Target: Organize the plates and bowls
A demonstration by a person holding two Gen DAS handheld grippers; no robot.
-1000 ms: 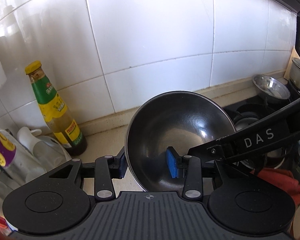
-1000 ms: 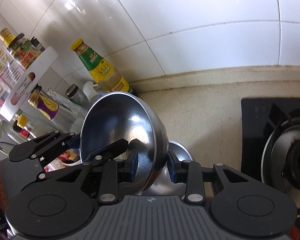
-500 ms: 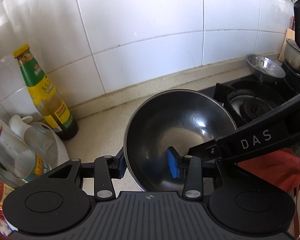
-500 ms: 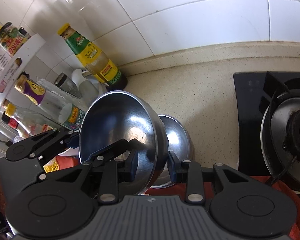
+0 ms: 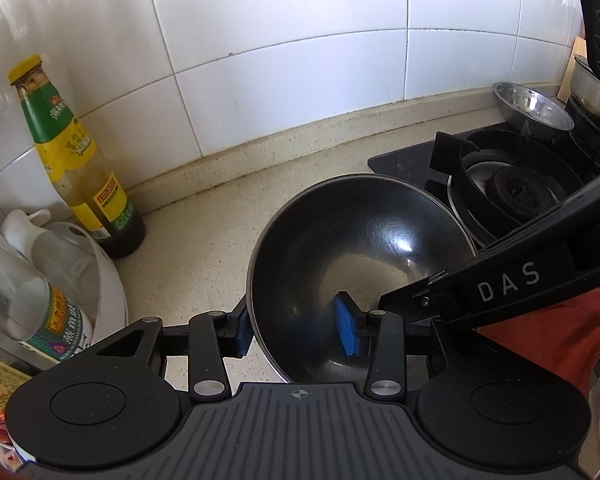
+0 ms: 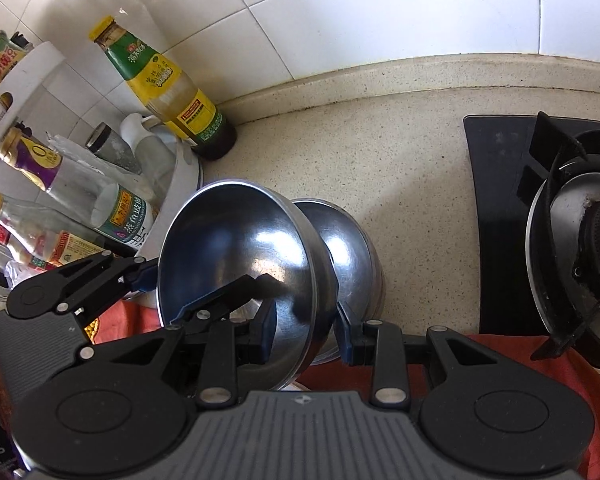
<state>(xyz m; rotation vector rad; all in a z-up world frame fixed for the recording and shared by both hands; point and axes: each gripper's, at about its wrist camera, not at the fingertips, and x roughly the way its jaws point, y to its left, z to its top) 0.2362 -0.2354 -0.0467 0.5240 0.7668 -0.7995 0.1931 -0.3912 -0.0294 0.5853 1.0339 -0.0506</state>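
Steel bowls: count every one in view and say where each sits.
3: held bowl gripped by both grippers, second bowl on the counter behind it, third bowl beyond the stove. Others may be hidden.

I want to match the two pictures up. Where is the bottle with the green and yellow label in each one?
Left wrist view: the bottle stands far left, against the tiled wall.
Right wrist view: the bottle is upper left, leaning in the picture, at the wall corner.
Shared landmark: the shiny steel bowl held by both tongs.

White tiled wall (image 5: pixel 284 92); speckled beige counter (image 6: pixel 380 168)
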